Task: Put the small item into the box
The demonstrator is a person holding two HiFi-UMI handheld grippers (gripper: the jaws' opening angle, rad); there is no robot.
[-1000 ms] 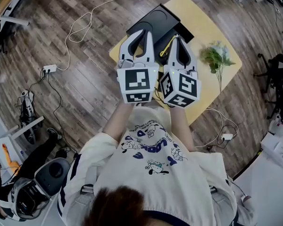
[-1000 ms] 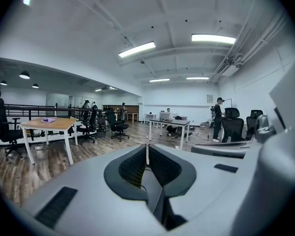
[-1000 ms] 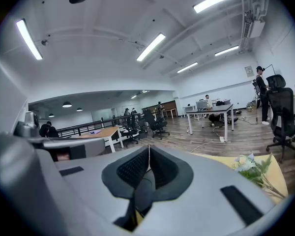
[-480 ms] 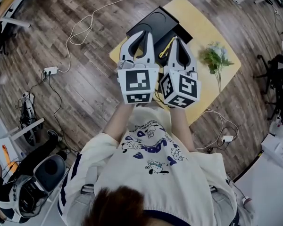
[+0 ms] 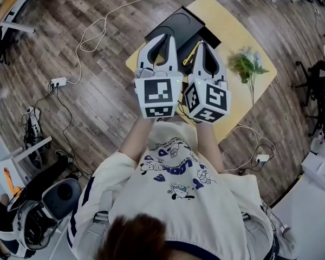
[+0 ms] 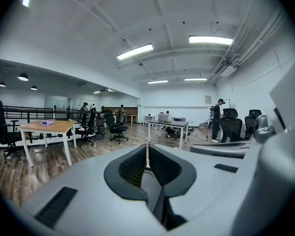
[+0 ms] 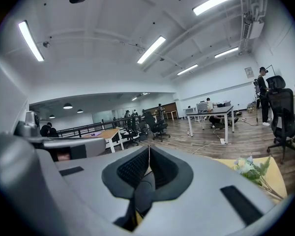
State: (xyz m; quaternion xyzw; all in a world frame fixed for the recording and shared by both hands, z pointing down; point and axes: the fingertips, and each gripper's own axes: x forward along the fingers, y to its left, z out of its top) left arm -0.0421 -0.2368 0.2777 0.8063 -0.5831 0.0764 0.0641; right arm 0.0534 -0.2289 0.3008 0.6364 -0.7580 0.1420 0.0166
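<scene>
The person is holding the left gripper (image 5: 169, 39) and right gripper (image 5: 201, 44) side by side above the table's (image 5: 244, 31) near left edge. Both are pointing out level into the room, each with its jaws pressed together on nothing. The box (image 5: 179, 23) is sitting along the far left edge, and flowers (image 5: 248, 64) are lying toward the right corner. A yellow strip (image 5: 193, 52) is showing beside the box, possibly the small item, though mostly hidden. It is looking light and thin, so pinching across its middle seems best.
</scene>
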